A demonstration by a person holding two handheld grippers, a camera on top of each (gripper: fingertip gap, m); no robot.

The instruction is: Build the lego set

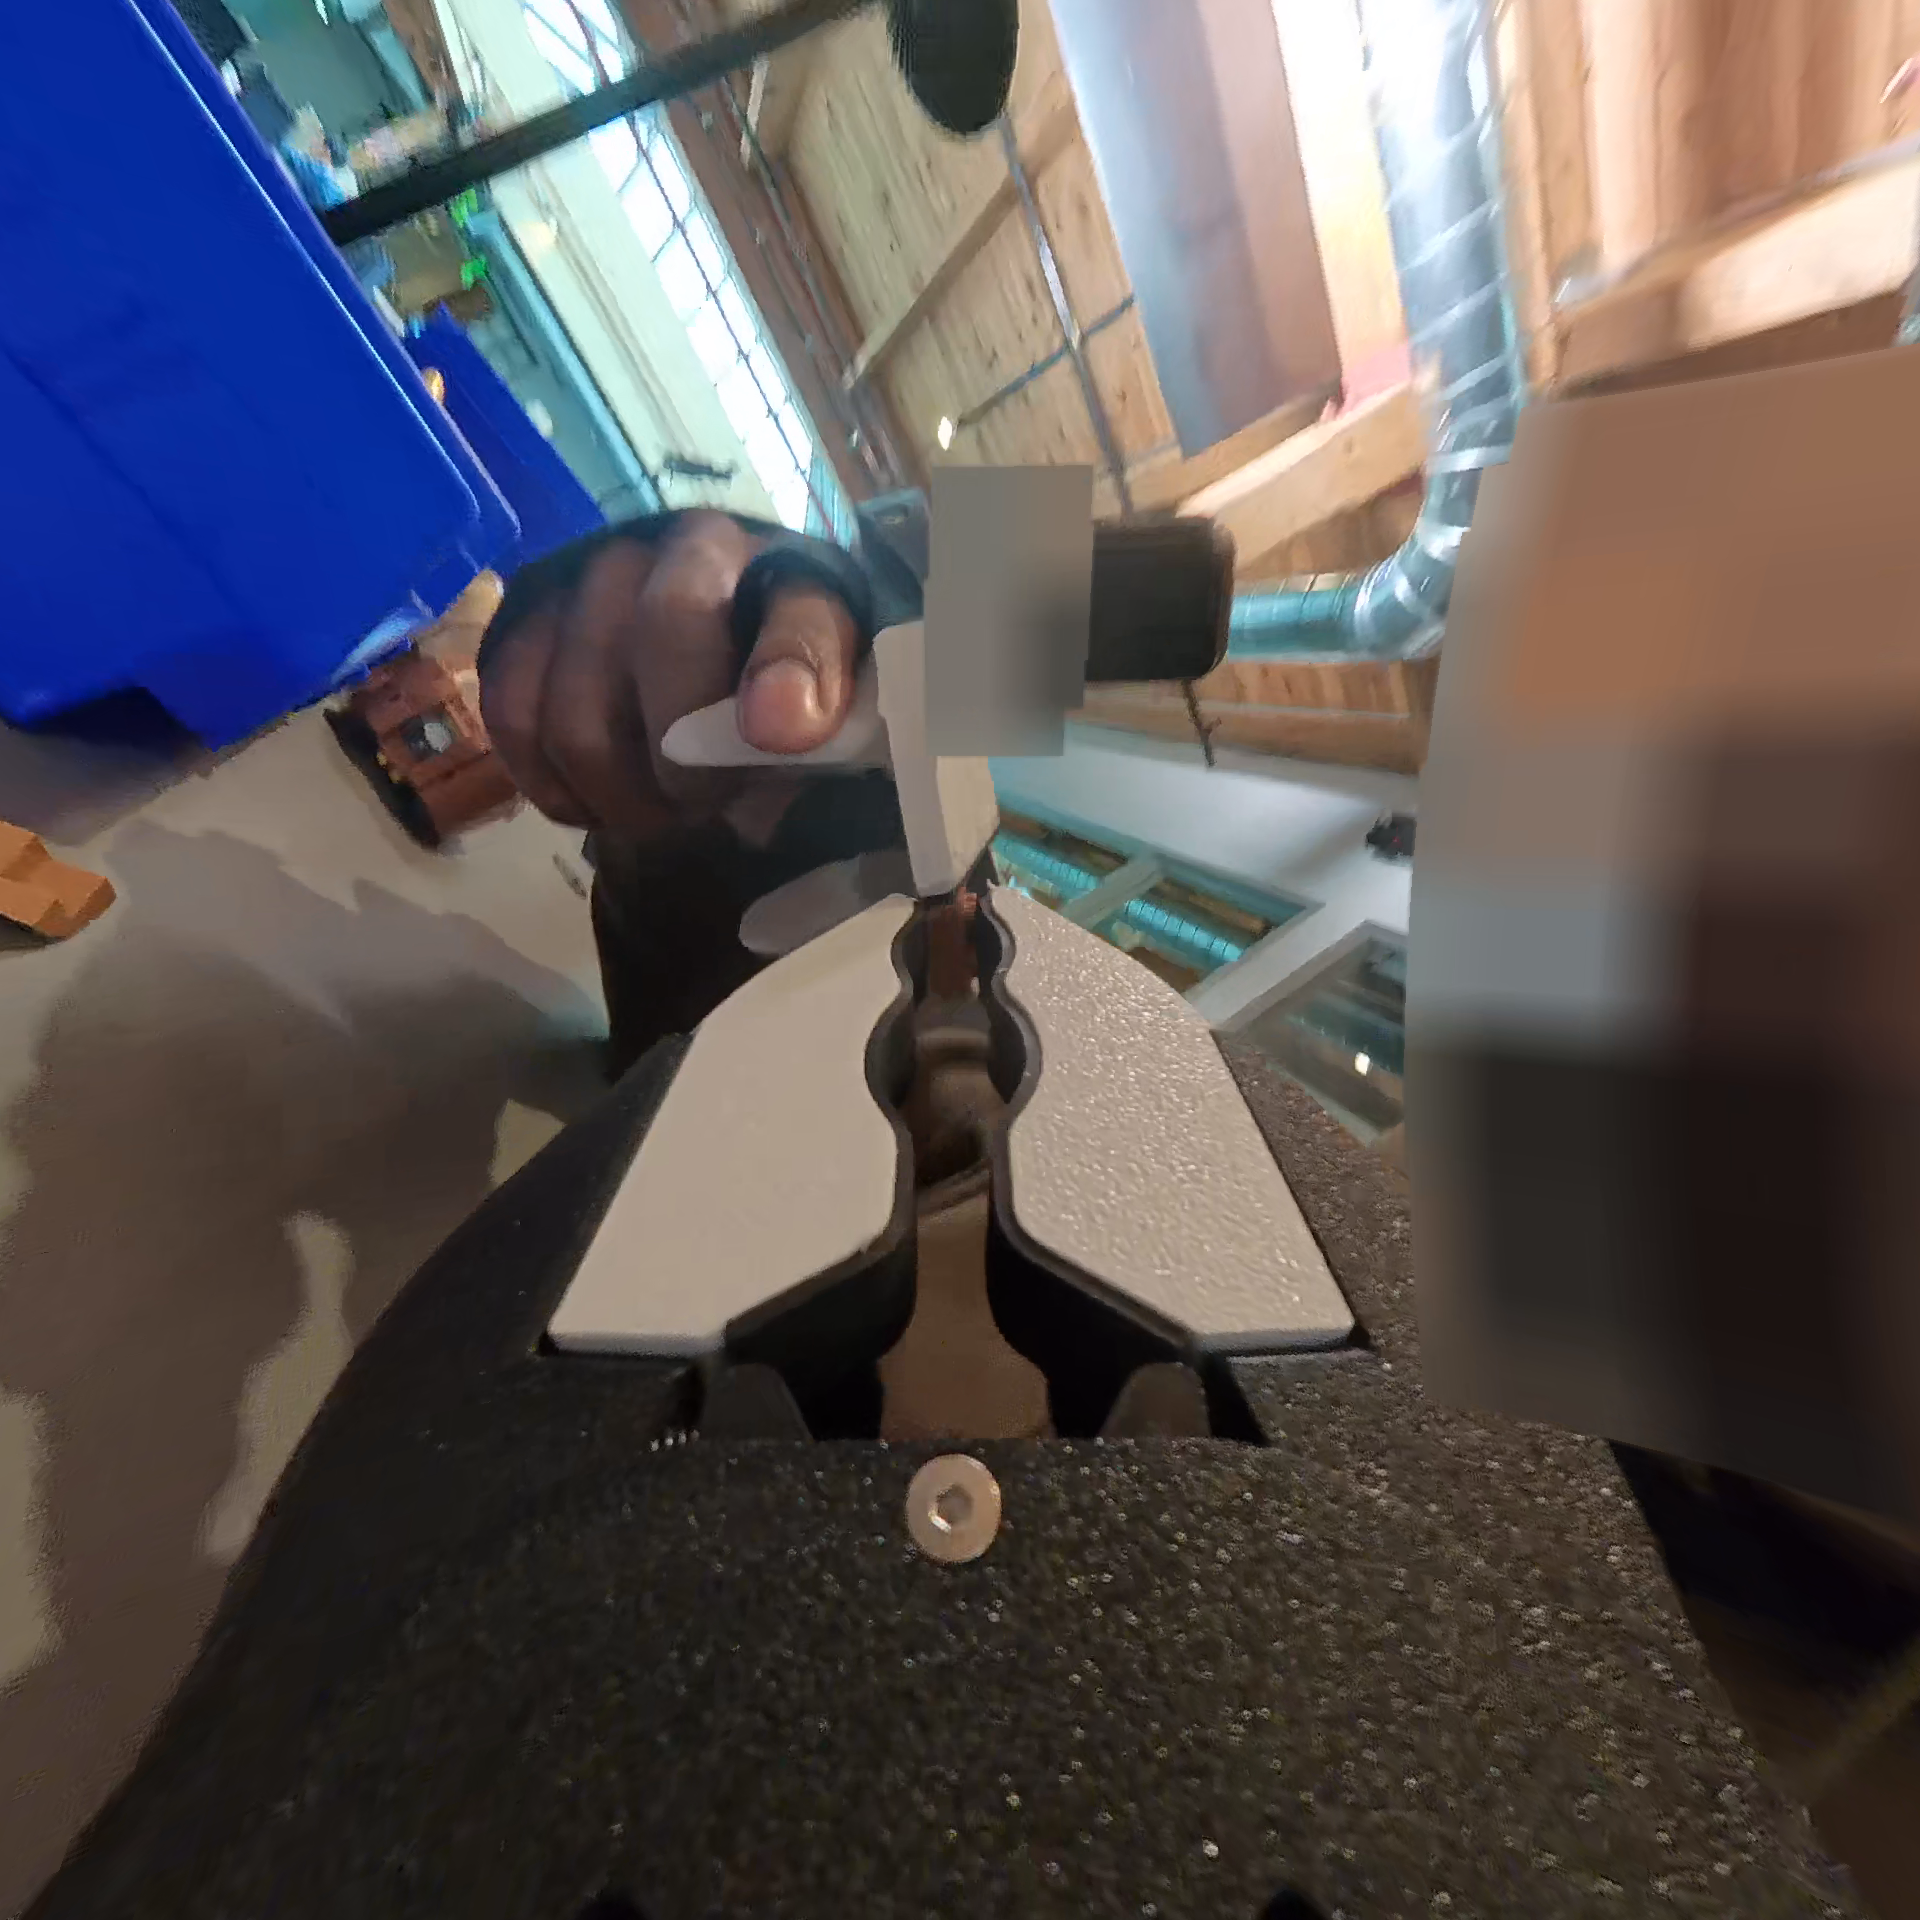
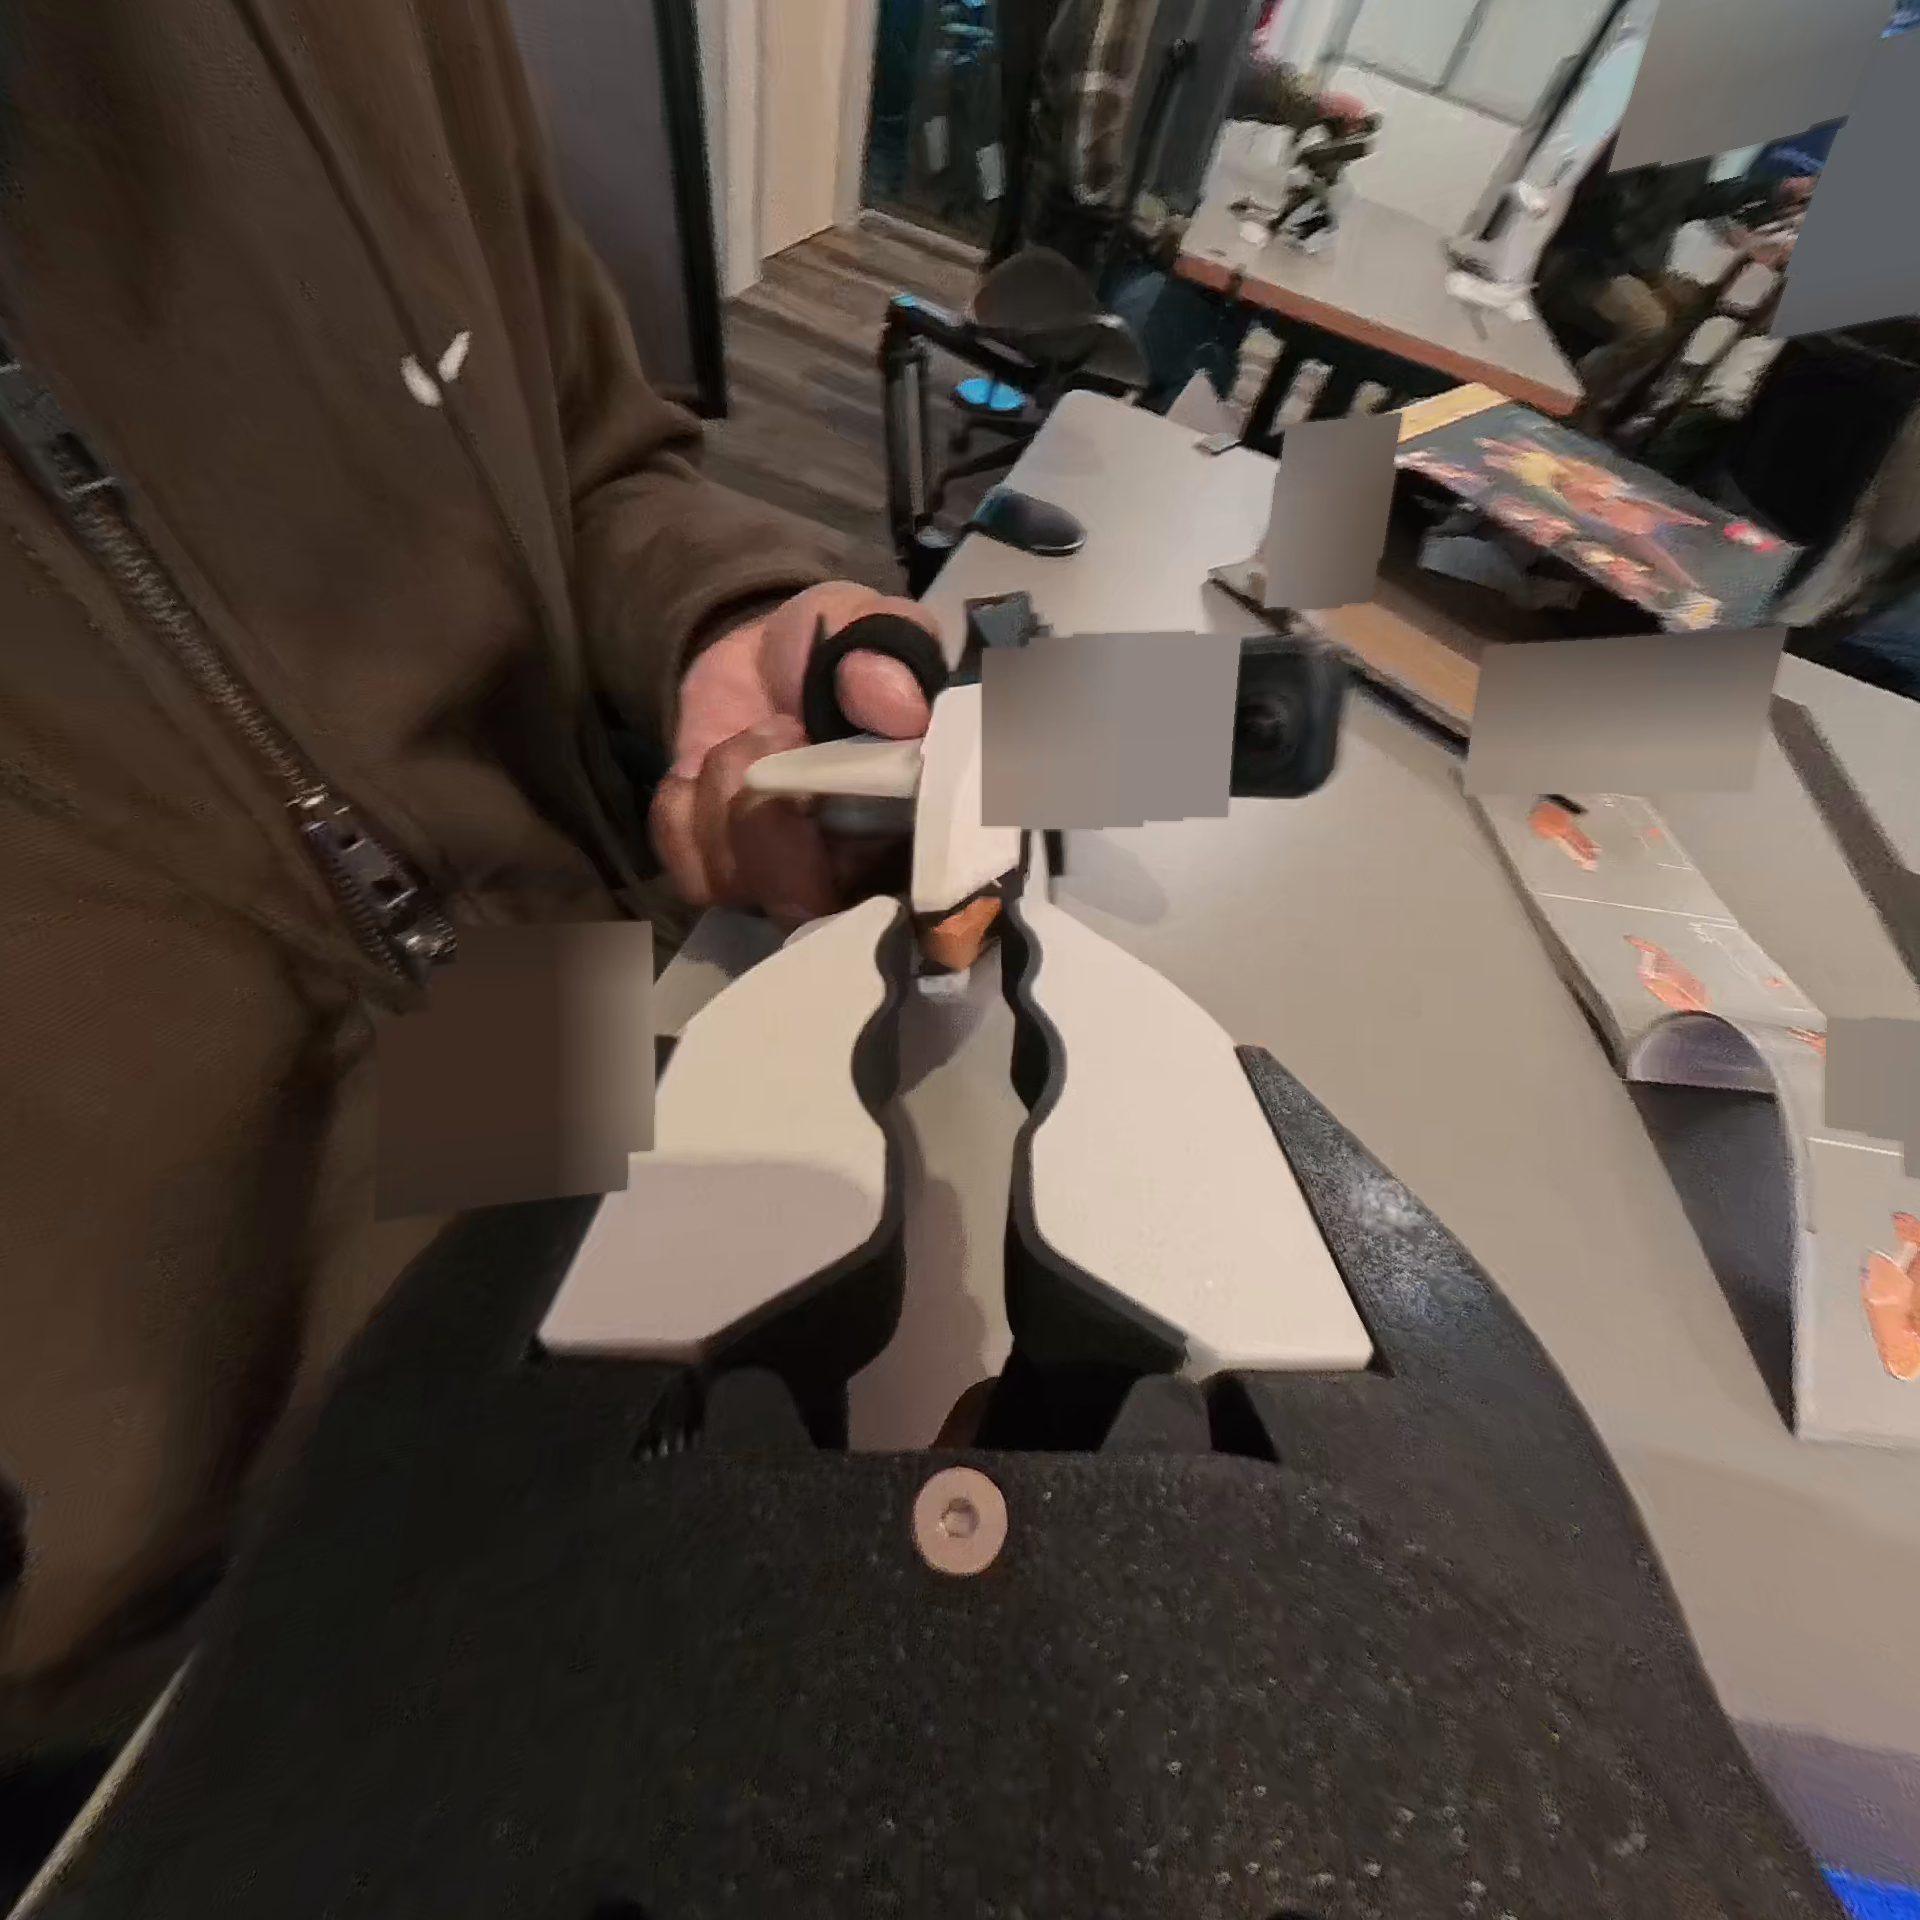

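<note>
Orange is the colour of the small lego piece point(image 2: 961, 928), with a bit of black and a white bit at its lower end. It is up in the air above the grey counter point(image 2: 1351, 997), right where the two grippers meet tip to tip.

In the right wrist view, the right gripper point(image 2: 961, 935) has its white fingers point(image 2: 1122, 1122) pulled close, with only a thin gap left. The orange piece sits in that gap at the very tips, so the fingers are pinching it. The other gripper's white fingertip comes down from above and touches the same piece. A hand point(image 2: 769, 748) in a brown sleeve holds that other gripper.

In the left wrist view, the left gripper point(image 1: 951, 925) also has its white fingers point(image 1: 1132, 1132) squeezed near together. A small bit of the orange piece point(image 1: 956, 925) shows between the tips. It is blurry there, but the fingers look clamped on it. A hand point(image 1: 644, 675) holds the far gripper, whose tip meets this one.

An open booklet point(image 2: 1683, 935) with orange pictures lies on the counter to the side. A blue bin point(image 1: 208, 416) stands on the counter, with more orange and brown lego parts point(image 1: 426, 738) just below its edge.
</note>
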